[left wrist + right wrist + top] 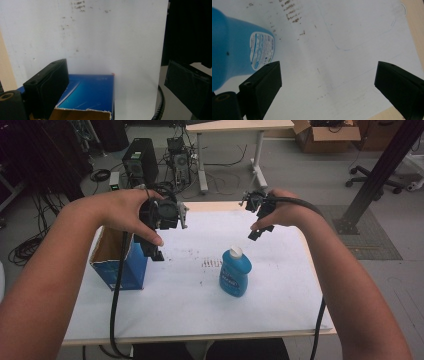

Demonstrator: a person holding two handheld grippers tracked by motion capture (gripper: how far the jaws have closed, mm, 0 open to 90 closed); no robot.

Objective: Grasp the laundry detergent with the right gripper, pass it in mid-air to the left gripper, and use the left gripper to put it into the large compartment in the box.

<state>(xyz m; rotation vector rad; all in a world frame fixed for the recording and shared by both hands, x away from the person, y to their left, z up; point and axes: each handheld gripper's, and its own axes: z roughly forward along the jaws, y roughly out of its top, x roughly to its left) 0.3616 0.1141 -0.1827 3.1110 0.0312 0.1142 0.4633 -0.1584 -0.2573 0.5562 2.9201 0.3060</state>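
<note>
A blue bottle with a white cap stands upright near the middle of the white-covered table. At the table's left side stands a blue cardboard box with its top open. My left gripper hangs above the box's right edge and points down; in the left gripper view its jaws stand wide apart over the box, so the left gripper is open and holds nothing. My right gripper hovers up and to the right of the bottle. It is open over bare paper, with the bottle off to its left.
Dark smudges mark the paper left of the bottle. Cables trail from both grippers over the front edge. Beyond the table, the floor holds a computer tower, a second desk, a cardboard box, an office chair base and a black slanted post.
</note>
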